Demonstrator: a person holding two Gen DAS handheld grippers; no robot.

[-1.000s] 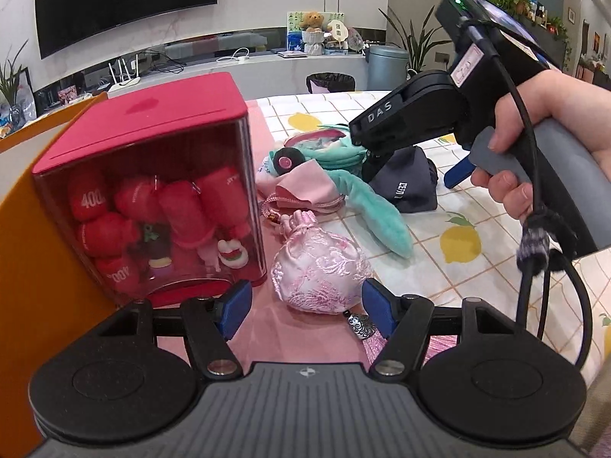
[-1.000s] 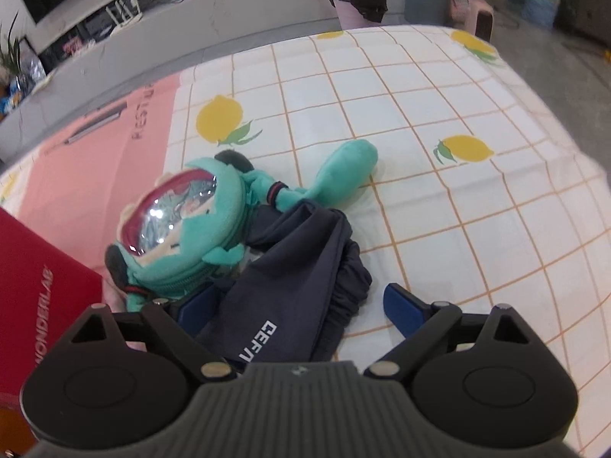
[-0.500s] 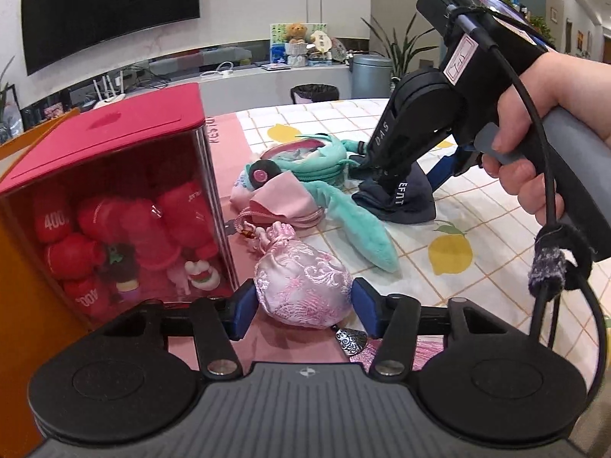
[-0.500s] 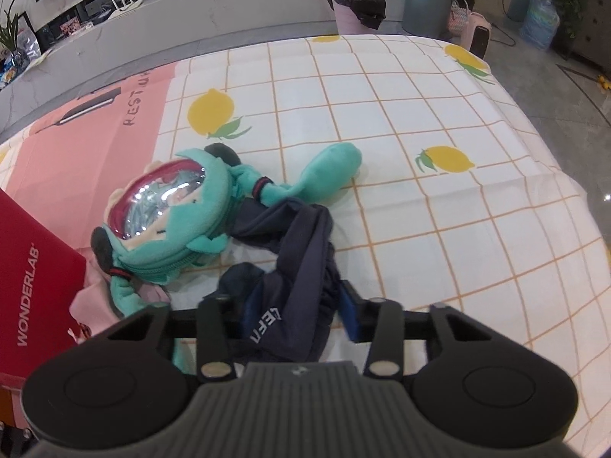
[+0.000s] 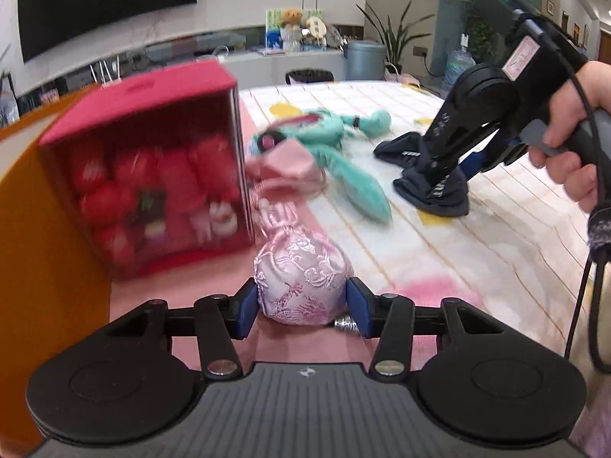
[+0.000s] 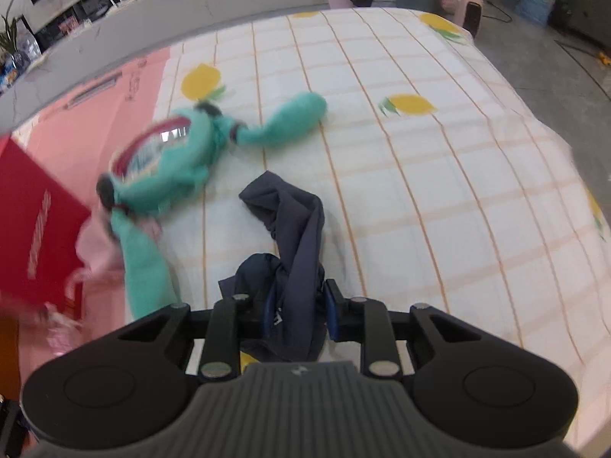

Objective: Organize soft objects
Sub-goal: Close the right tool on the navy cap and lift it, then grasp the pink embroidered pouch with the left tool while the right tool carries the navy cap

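Note:
My left gripper [image 5: 301,307] is shut on a pink brocade pouch [image 5: 301,278], which it holds just above the pink mat. My right gripper [image 6: 299,315] is shut on a dark navy cloth [image 6: 296,236] and has drawn it away from the teal plush doll [image 6: 179,160]. In the left wrist view the right gripper [image 5: 458,168] stands over the navy cloth [image 5: 435,191], right of the teal doll [image 5: 336,145]. A folded pink cloth [image 5: 290,160] lies against the doll.
A red box [image 5: 152,175] with a clear front full of red plush items stands at the left, next to an orange wall [image 5: 34,229]. The lemon-print tablecloth [image 6: 439,191] covers the table to the right. The red box also shows in the right wrist view [image 6: 34,221].
Both grippers closed, the left on the pink pouch and the right on the navy cloth. Both then pulled back, the cloth coming off the teal doll.

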